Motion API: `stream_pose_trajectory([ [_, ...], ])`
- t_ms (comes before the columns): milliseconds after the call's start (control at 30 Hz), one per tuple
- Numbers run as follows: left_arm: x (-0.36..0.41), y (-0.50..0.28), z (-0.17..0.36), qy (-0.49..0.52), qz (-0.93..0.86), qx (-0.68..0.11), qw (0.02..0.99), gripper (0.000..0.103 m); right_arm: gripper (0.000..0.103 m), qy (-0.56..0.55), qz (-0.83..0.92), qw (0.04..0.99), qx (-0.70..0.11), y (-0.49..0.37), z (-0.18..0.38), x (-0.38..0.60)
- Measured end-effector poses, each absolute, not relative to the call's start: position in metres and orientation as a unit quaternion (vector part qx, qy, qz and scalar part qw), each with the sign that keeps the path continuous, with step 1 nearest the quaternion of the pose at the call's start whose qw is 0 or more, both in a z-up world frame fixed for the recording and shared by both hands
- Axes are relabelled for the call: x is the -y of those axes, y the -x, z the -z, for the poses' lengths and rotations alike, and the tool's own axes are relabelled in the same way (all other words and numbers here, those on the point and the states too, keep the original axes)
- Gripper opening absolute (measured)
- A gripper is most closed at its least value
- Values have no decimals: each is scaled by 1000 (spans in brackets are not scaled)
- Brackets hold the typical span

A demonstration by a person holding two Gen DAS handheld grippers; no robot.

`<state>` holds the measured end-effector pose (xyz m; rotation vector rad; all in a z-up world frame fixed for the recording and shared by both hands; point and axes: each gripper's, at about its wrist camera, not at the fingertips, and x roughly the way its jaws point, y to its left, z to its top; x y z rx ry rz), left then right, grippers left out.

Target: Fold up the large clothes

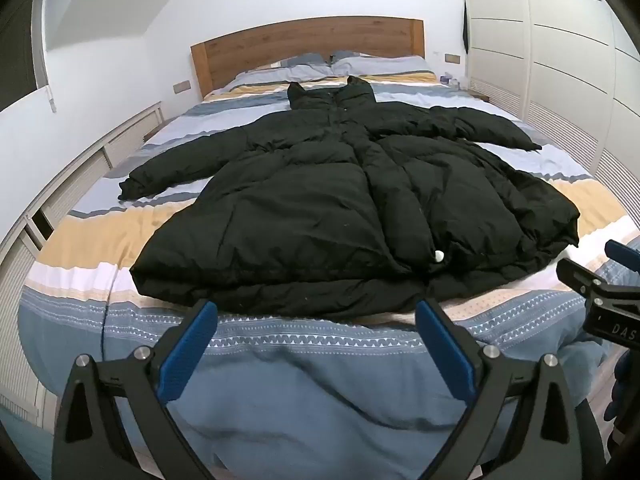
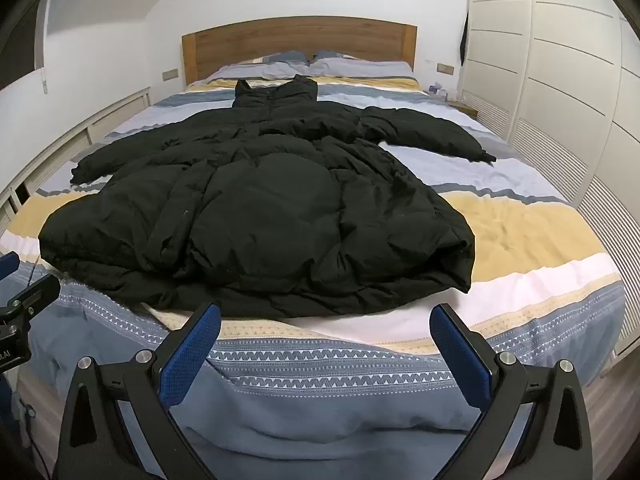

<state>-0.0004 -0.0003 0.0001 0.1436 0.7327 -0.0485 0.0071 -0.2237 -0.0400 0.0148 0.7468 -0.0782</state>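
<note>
Nearest the lens, blue-padded fingers (image 1: 188,352) of the left gripper (image 1: 316,320), spread wide and holding nothing, poised above the blue patterned bedspread (image 1: 320,380) at the foot of the bed. Same for the right gripper (image 2: 326,326): jaws apart, empty, just short of the hem. Beyond both, a black puffer coat (image 1: 340,200) laid front-up and lengthwise on the striped bedding, collar toward the wooden headboard (image 1: 308,44), both sleeves spread outward, hem bunched and doubled at the near edge. No fold begun yet, by the look of it. For a clean first step: best to smooth that rumpled hem (image 2: 280,280) before anything else, then bring each sleeve across the chest so the bulk sits inside the body outline. Worth pinching deep into the padding, through both layers rather than the slippery shell alone, which will likely slide out of the pads. Sensible to lift low and drag little, pressing trapped air out after each fold, since puffy fill tends to spring back open.
</note>
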Motion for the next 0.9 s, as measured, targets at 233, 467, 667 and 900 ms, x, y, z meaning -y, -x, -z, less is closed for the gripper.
stream_pose_trajectory([
  [233, 0, 0, 0, -65, 26, -362, 930, 100, 102, -4, 39, 930, -365, -6, 40, 223],
  [467, 5, 2, 0, -65, 26, -365, 929, 100, 102, -2, 43, 931, -362, -6, 40, 221],
  [667, 4, 2, 2, -59, 26, -367, 928, 100, 102, 0, 42, 932, -361, -4, 38, 223],
  [900, 5, 1, 4, -58, 37, -370, 927, 100, 102, 1, 41, 931, -362, -4, 37, 224],
])
